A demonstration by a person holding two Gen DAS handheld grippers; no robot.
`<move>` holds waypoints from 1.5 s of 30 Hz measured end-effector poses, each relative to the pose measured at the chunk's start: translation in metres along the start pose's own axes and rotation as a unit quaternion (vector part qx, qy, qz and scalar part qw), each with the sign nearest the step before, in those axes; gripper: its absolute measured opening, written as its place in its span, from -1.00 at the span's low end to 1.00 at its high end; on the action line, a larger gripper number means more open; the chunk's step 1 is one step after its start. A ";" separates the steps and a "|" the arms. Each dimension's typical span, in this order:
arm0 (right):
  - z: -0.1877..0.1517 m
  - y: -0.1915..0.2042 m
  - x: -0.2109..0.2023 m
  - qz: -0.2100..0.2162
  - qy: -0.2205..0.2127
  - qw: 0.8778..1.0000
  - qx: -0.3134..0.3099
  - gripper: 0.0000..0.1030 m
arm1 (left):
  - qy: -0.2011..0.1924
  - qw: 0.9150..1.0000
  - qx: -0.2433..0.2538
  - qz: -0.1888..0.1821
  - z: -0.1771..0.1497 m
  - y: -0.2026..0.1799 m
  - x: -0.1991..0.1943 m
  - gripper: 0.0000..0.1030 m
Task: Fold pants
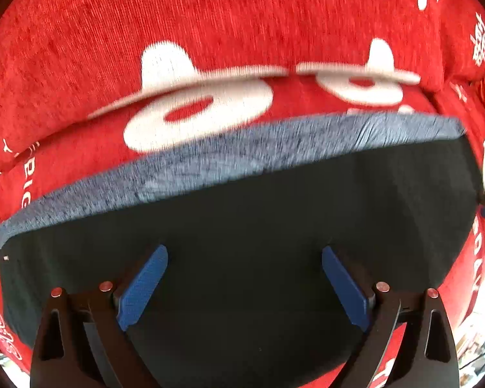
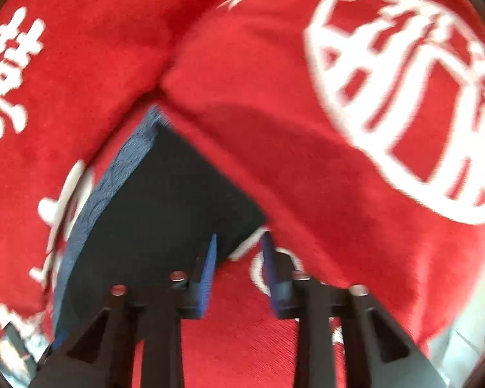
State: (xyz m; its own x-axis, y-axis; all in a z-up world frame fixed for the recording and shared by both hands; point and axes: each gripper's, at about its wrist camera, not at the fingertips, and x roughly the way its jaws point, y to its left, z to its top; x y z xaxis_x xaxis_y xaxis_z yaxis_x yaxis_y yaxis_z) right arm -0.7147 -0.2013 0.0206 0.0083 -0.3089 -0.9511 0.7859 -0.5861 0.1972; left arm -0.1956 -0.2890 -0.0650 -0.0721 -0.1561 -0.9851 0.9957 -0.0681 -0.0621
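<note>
On the red cover, lines by label:

Setting: a red plush cover (image 1: 210, 16) printed with white characters lies over cushions, with the pants (image 1: 242, 220) spread flat on it.
Writing: white Chinese-style characters (image 2: 9, 74) and a round white emblem (image 2: 404, 97) are printed on the cover; fragments in Latin letters, "BIG" and "DAY", show at the left edge of the left wrist view, the rest blurred.
Pants: dark cloth with a grey-blue band (image 1: 210, 161) along the far edge; one corner lies beside a raised red cushion (image 2: 307, 168).
Left gripper (image 1: 244, 258): points straight down over the dark cloth, its blue pads (image 1: 142, 287) spread wide with nothing pinched between them.
Right gripper (image 2: 239, 249): tilted steeply down at the near corner of the pants, fingers narrowly apart; the cloth edge sits at the left pad (image 2: 208, 274), no pinch visible.
</note>
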 end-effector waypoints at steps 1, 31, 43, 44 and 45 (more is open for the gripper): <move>0.000 0.010 -0.007 0.013 -0.010 1.000 -0.020 -0.33 | -0.011 1.000 -0.003 -0.001 0.006 0.000 -0.005 0.88; -0.018 0.035 -0.007 0.046 0.090 0.985 -0.139 -0.04 | 0.024 0.998 -0.006 0.054 0.013 -0.086 -0.031 0.88; -0.034 0.038 0.015 0.157 0.166 0.969 -0.089 -0.04 | 0.052 0.995 -0.069 0.045 -0.042 -0.123 -0.024 0.95; -0.032 0.038 0.019 0.167 0.170 0.968 -0.076 -0.04 | 0.052 0.995 -0.070 0.046 -0.044 -0.122 -0.025 0.95; -0.033 0.037 0.020 0.173 0.172 0.968 -0.067 -0.04 | 0.050 0.995 -0.067 0.048 -0.045 -0.125 -0.026 0.95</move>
State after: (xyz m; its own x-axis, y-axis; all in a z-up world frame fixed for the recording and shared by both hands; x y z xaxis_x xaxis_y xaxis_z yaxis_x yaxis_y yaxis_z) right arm -0.6649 -0.2049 0.0010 0.4719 -0.1881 -0.8614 0.7723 -0.3831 0.5067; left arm -0.3159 -0.2320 -0.0387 0.0236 -0.0567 -0.9981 0.9970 0.0754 0.0193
